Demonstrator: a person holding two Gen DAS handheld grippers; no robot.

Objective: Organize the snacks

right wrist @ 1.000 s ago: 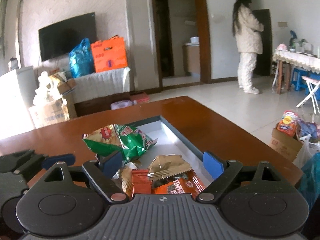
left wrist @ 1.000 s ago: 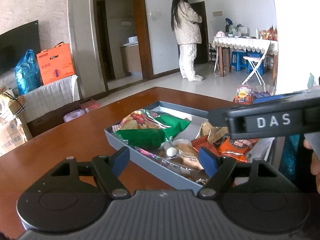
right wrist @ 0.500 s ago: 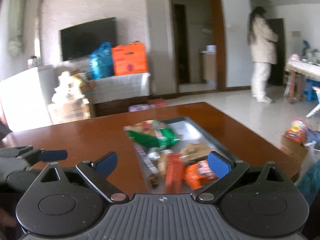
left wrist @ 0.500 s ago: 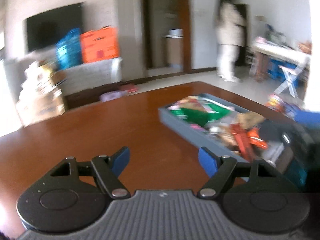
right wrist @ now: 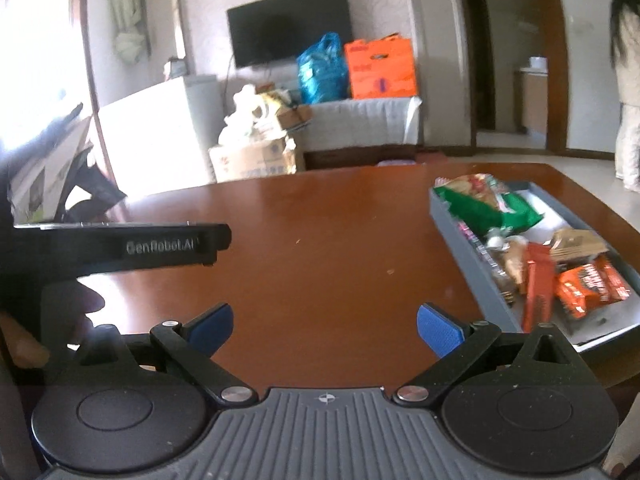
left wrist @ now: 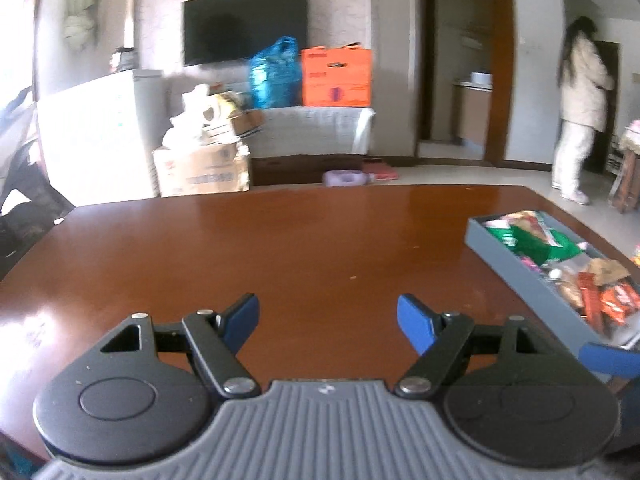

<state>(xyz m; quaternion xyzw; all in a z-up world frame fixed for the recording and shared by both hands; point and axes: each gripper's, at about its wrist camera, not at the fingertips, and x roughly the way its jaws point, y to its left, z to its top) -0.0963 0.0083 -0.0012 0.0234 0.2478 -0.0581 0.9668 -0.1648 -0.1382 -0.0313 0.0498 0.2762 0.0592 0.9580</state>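
Both grippers hang over the bare middle of the brown wooden table (left wrist: 304,248), pointed at the far wall. Left gripper (left wrist: 328,322): blue pads spread wide, nothing between them. Right gripper (right wrist: 325,328): jaws likewise wide apart and empty, with the left gripper's black body just beside it on its left. The grey tray (right wrist: 464,248) sits on the table's right side, well off to the right of both tools. Inside it, a green chip bag (right wrist: 490,208) lies at the far end, a tan packet (right wrist: 576,242) mid-tray, and a red-orange stick pack (right wrist: 538,284) and an orange snack pack (right wrist: 592,286) nearer the close end. Beyond the table: wall-mounted TV (left wrist: 246,26), blue plastic bag (left wrist: 274,74), orange box (left wrist: 336,76), cardboard carton (left wrist: 200,170). A person in pale clothes (left wrist: 580,108) stands near a dark door, back turned.
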